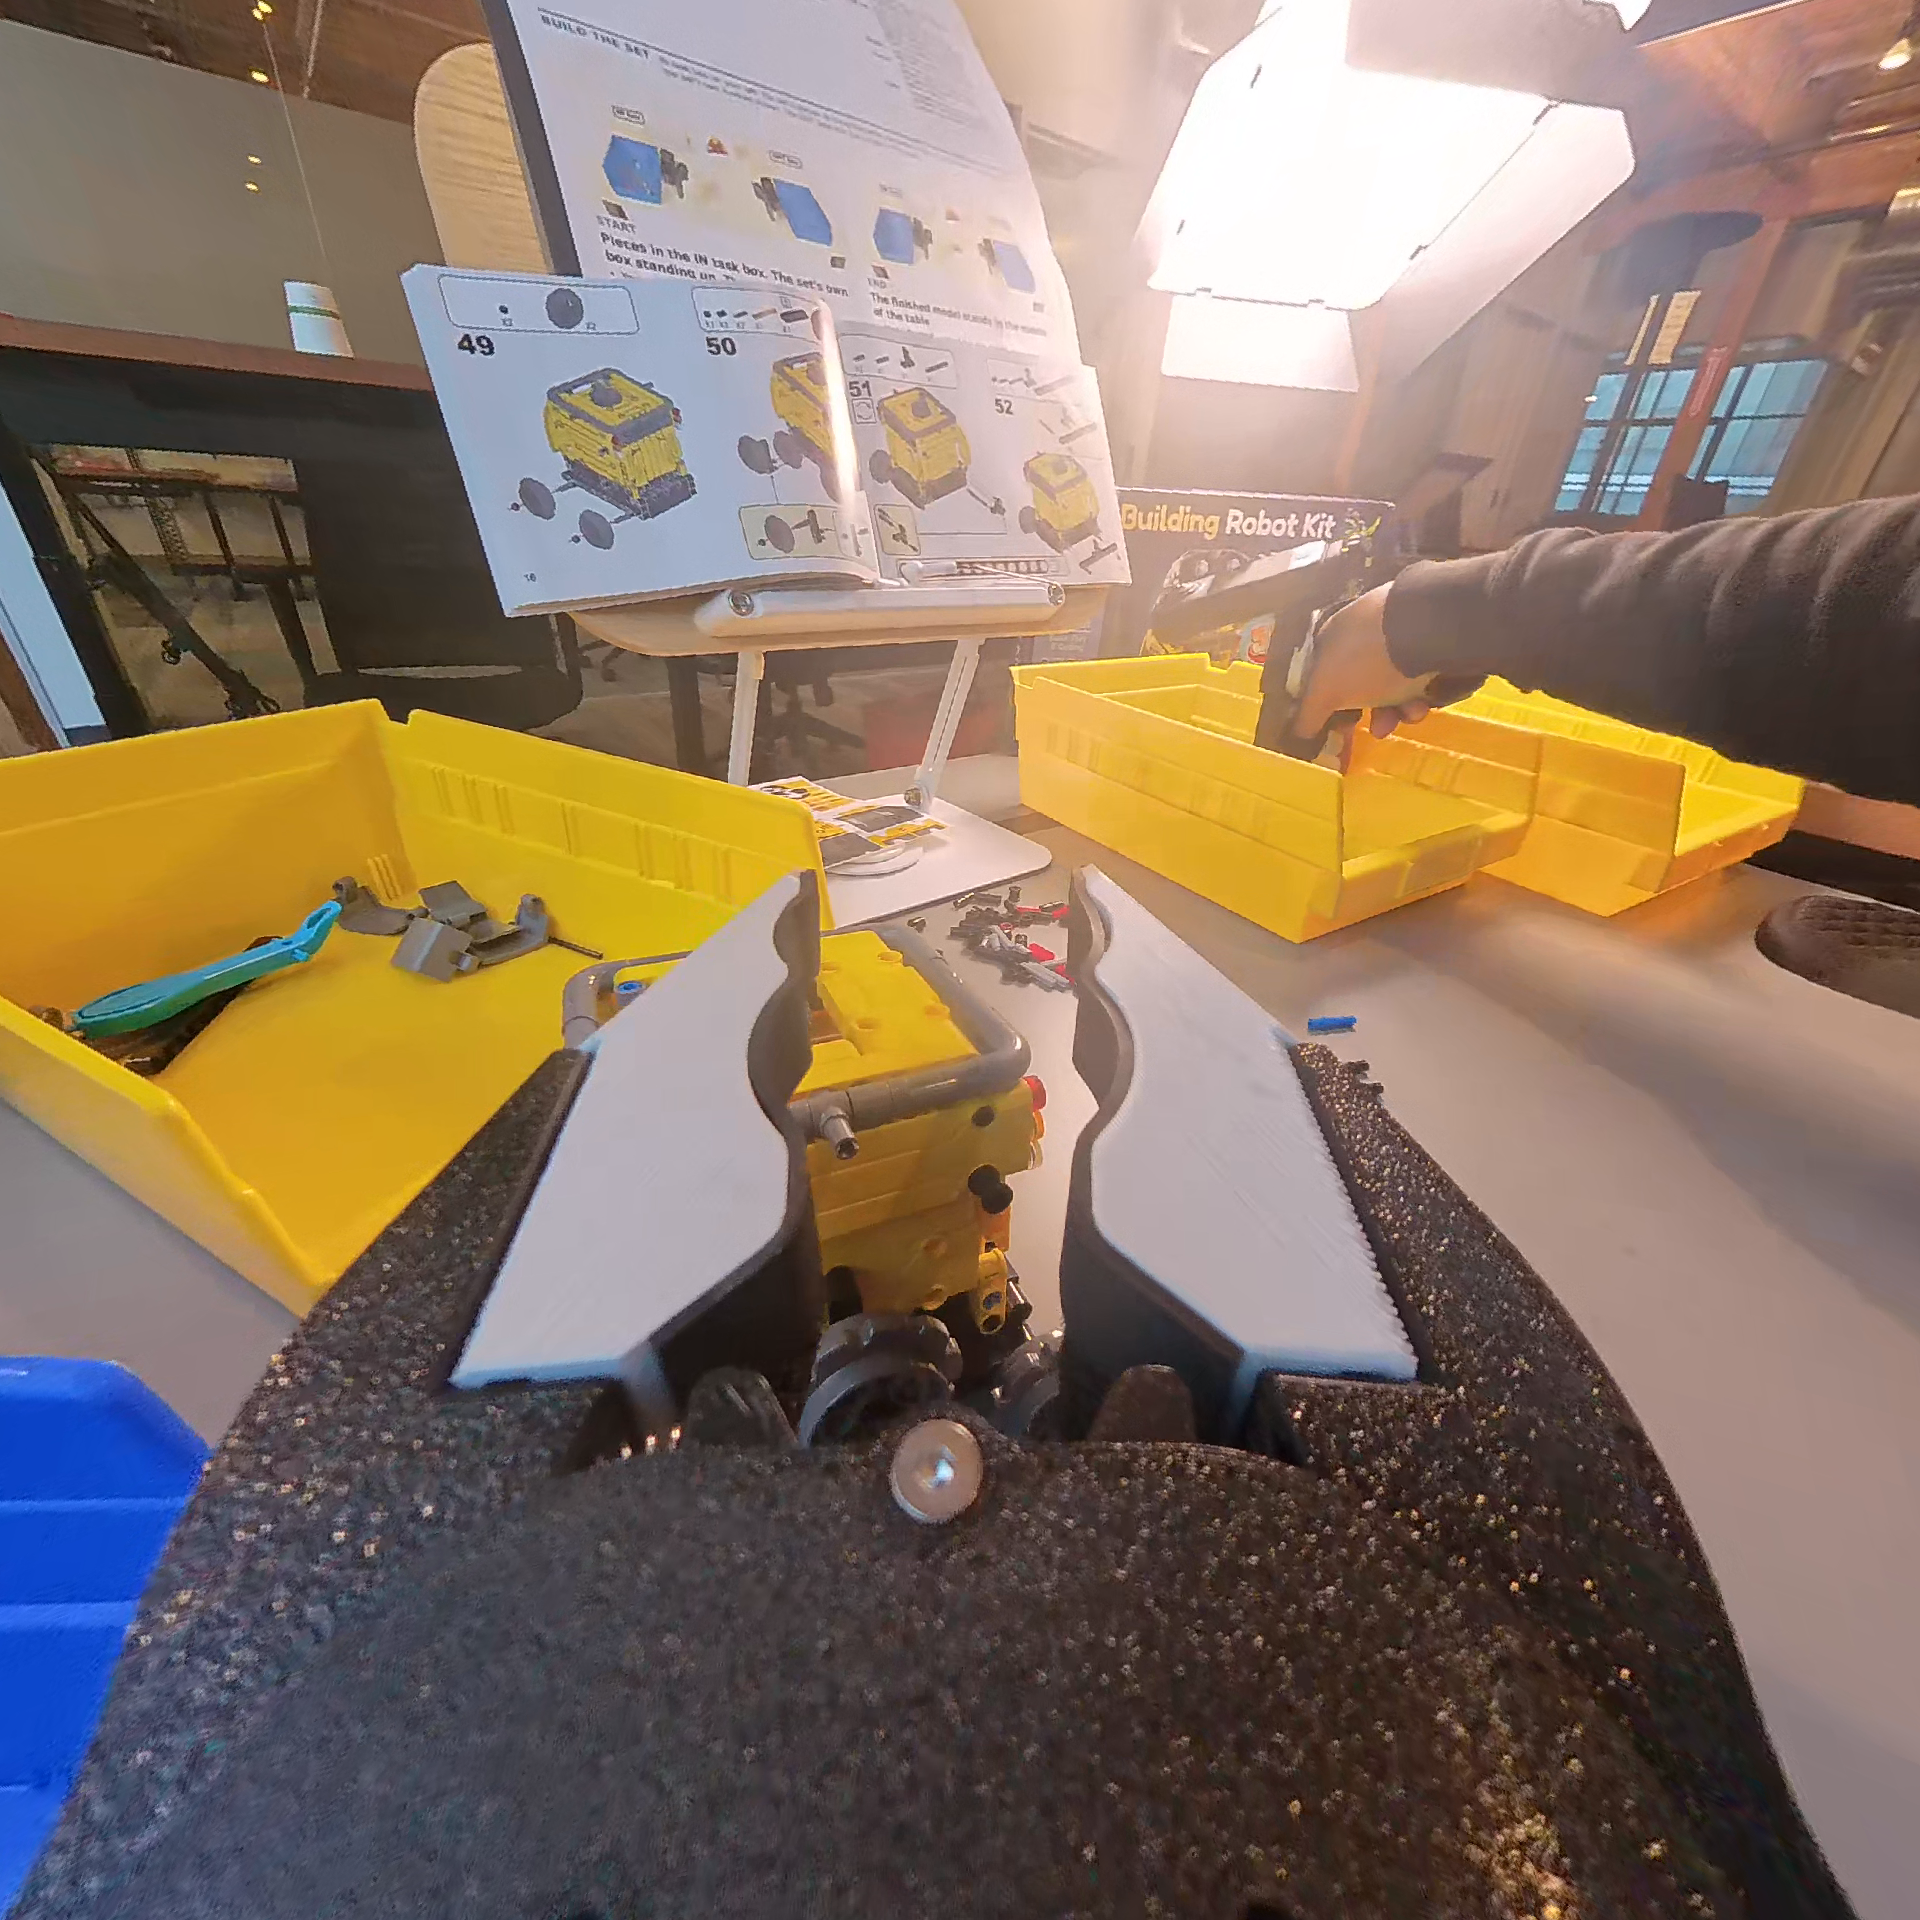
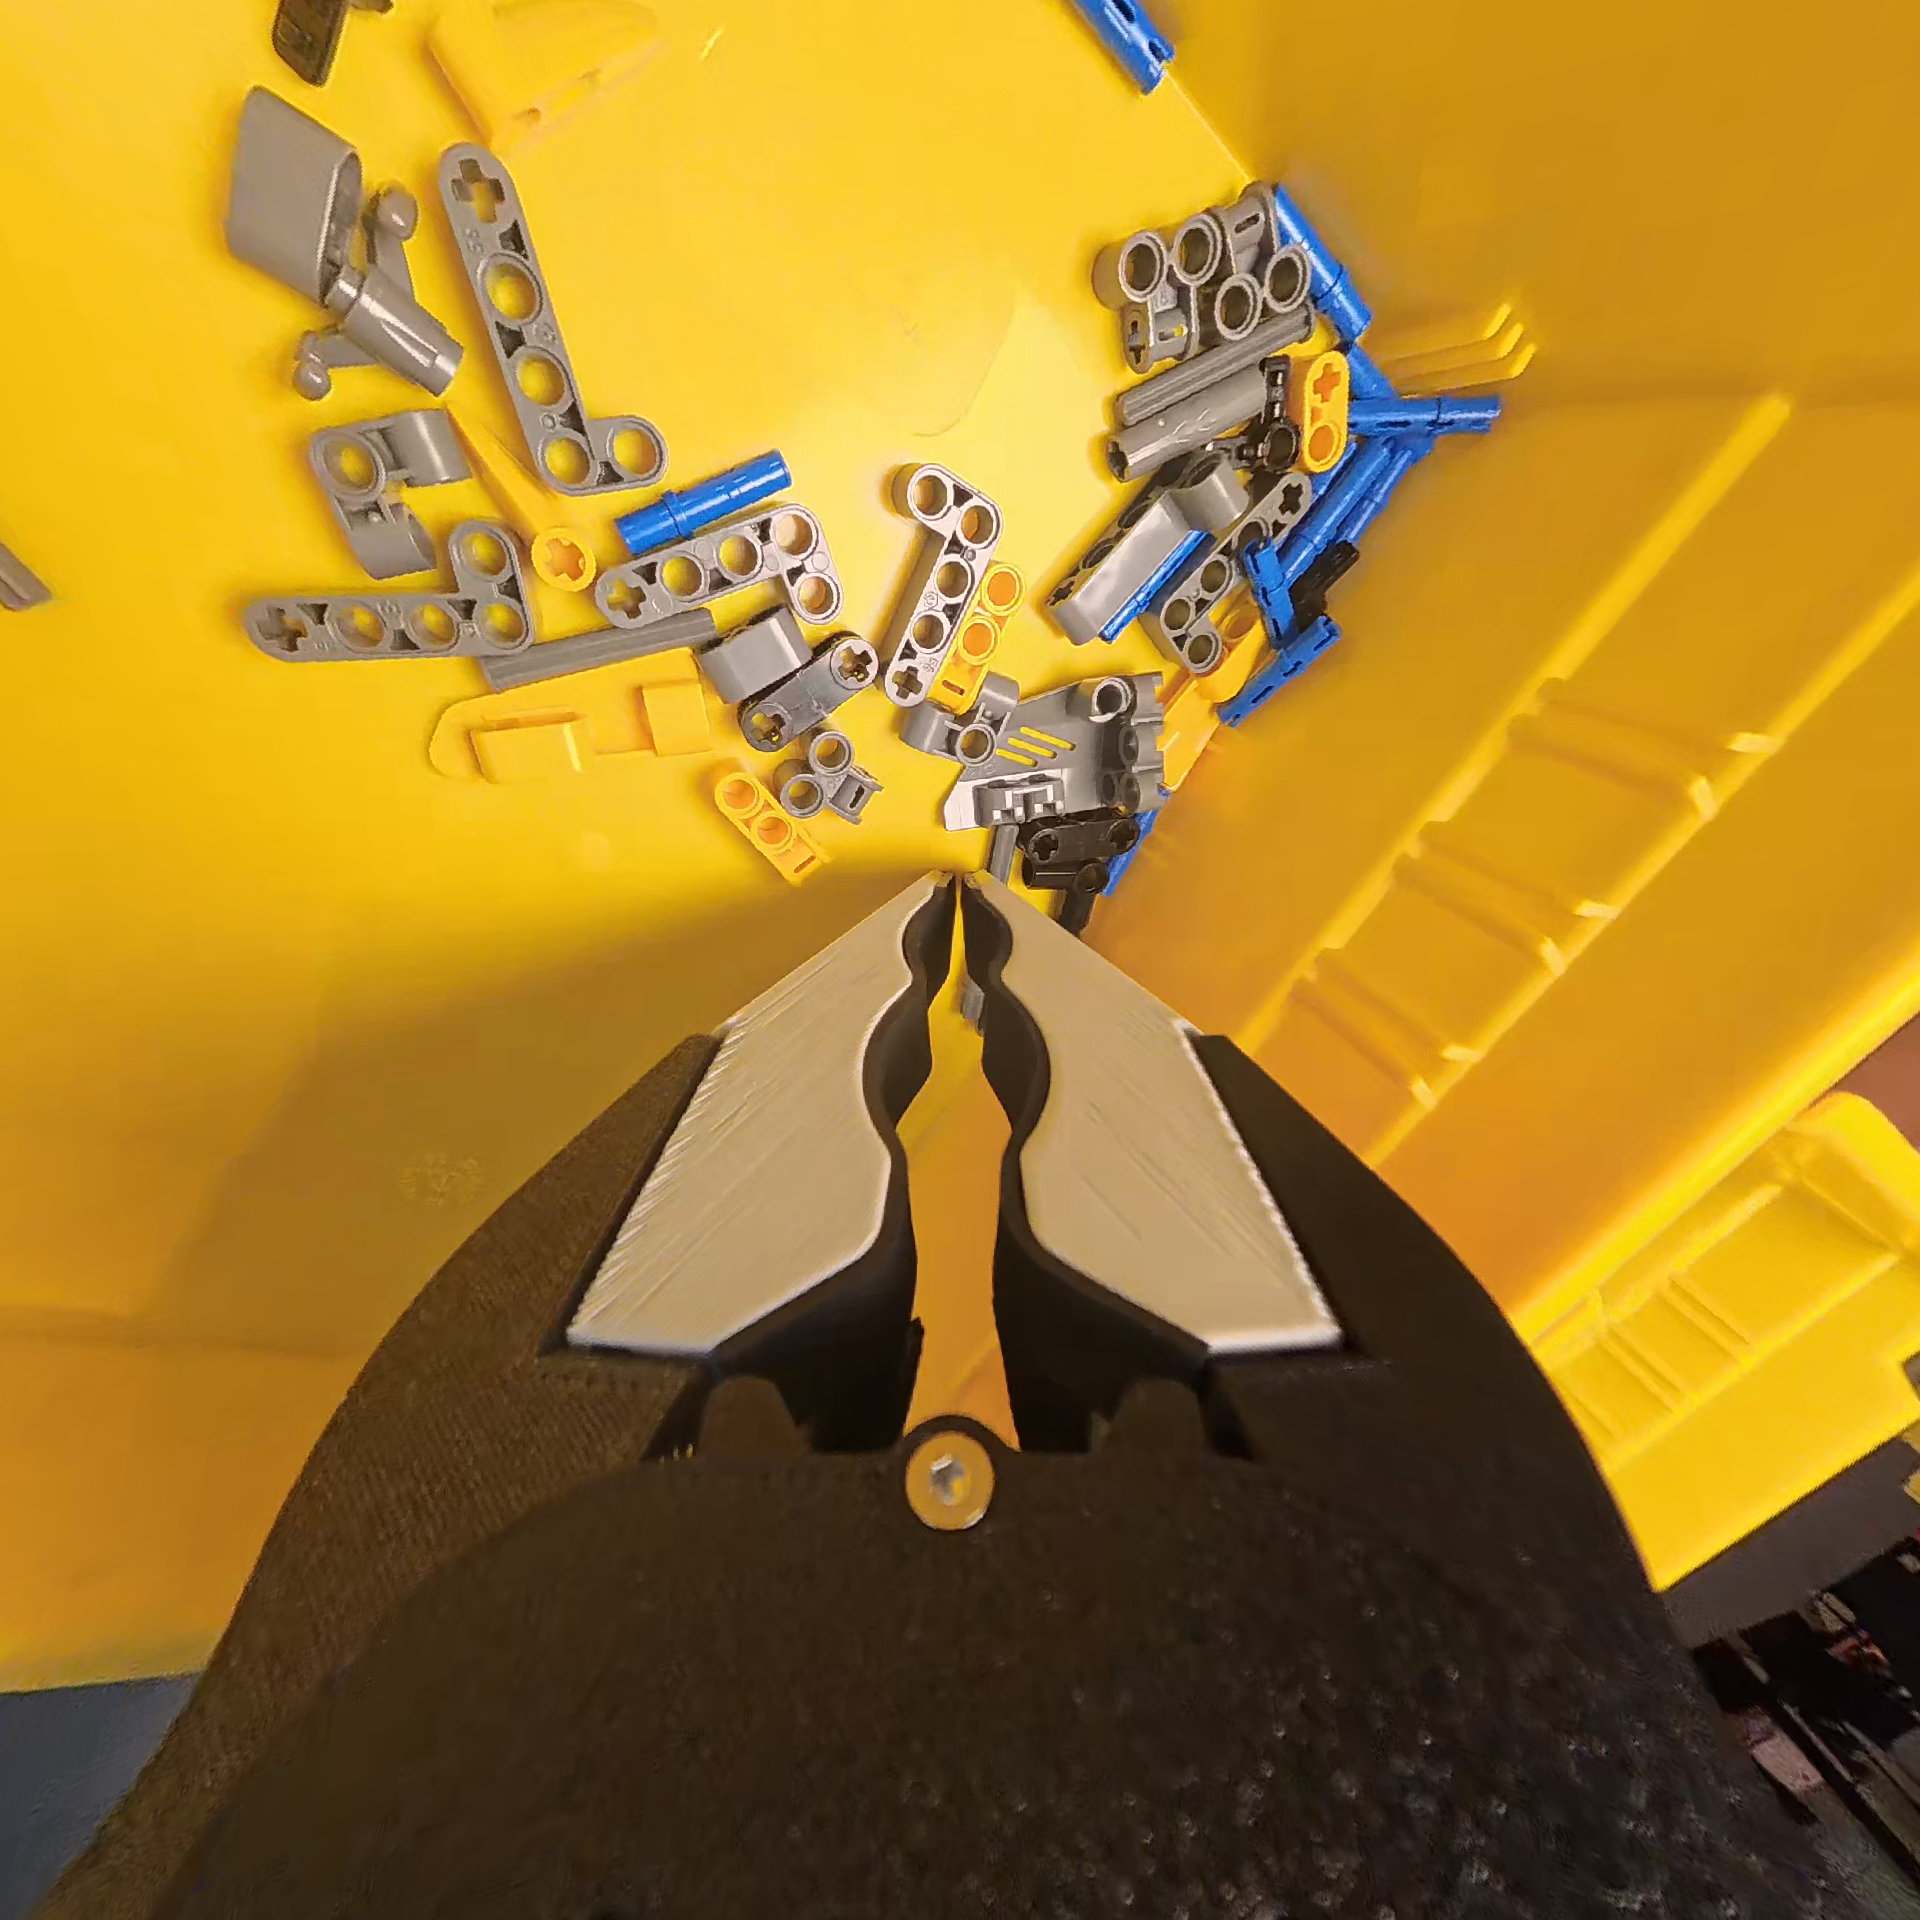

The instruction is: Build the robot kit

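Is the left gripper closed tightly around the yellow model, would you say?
No: the left gripper stands open, its fingers spread either side of the yellow model.

1. The yellow brick model (image 1: 914, 1132) sits between the left tool's (image 1: 940, 914) fingers, its left side hidden behind one finger.
2. A blue bin (image 1: 73, 1538) left of that tool is cut off by the edge.
3. The right tool's (image 2: 958, 881) tips almost meet; a thin grey piece (image 2: 972, 1003) between the fingers is too hidden to identify.

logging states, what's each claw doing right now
Left claw: open around the yellow brick model, right finger apart from it.
Right claw: shut on a small grey piece, down in a yellow bin.
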